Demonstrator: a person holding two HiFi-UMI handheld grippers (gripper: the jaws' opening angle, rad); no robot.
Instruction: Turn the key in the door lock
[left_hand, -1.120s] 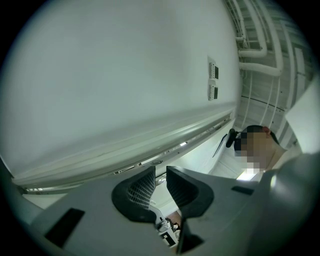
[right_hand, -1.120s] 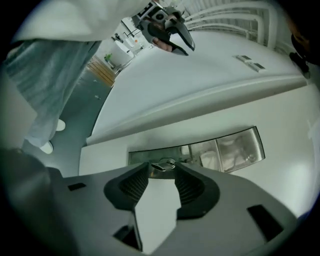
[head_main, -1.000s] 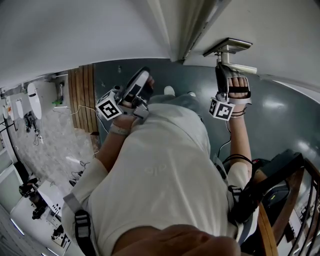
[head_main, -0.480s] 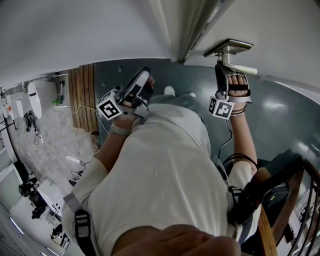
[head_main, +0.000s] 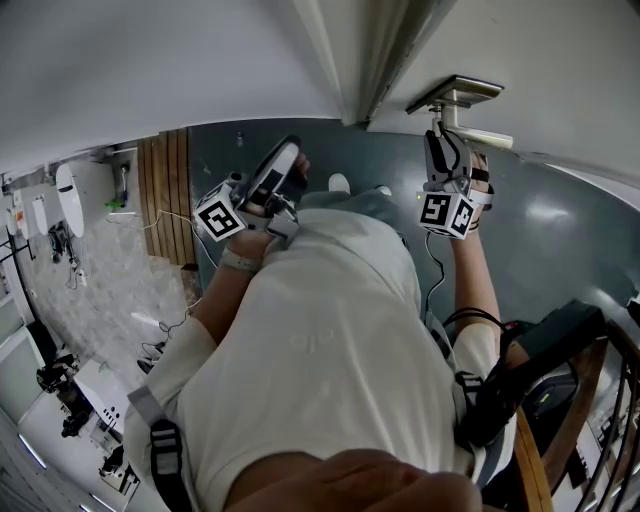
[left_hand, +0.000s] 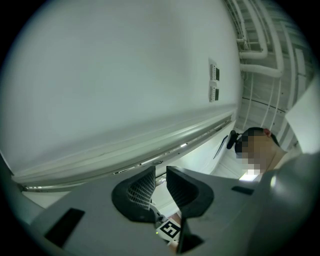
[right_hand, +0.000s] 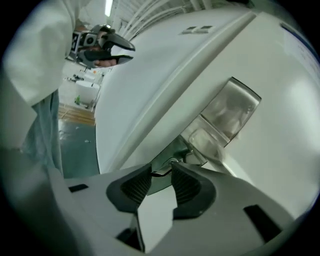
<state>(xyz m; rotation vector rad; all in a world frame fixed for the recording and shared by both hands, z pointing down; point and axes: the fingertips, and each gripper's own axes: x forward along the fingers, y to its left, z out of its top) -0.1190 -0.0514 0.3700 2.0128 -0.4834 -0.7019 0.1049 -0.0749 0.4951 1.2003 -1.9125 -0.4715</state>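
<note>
**Right gripper view.** The right claw (right_hand: 161, 169) has its ribbed jaw tips drawn in on the key (right_hand: 161, 173), a small flat metal piece that spans the gap with a pad against each side. The jaws have just been closing. The key stands at the metal lock plate (right_hand: 200, 142). The silver door handle (right_hand: 230, 112) lies just beyond it on the white door (right_hand: 285, 150).

**Head view.** The right claw (head_main: 440, 140) reaches up to the door directly under the door handle (head_main: 458, 92). Compared with the earlier frames it has rolled about its own axis. Its marker cube (head_main: 447, 213) now shows a tilted face, and the fingers that lay broadside across the grip are mostly turned away. Its place is unchanged. The left claw (head_main: 290, 155) is held clear of the door, as before. The key is hidden here behind the right claw, and only its own view shows it. Only this view shows the teal floor (head_main: 560, 230) and the person's white shirt (head_main: 330, 340).

**Left gripper view.** The left claw (left_hand: 158, 172) has its jaws slightly apart with nothing between them, facing a white wall (left_hand: 100, 90).
</note>
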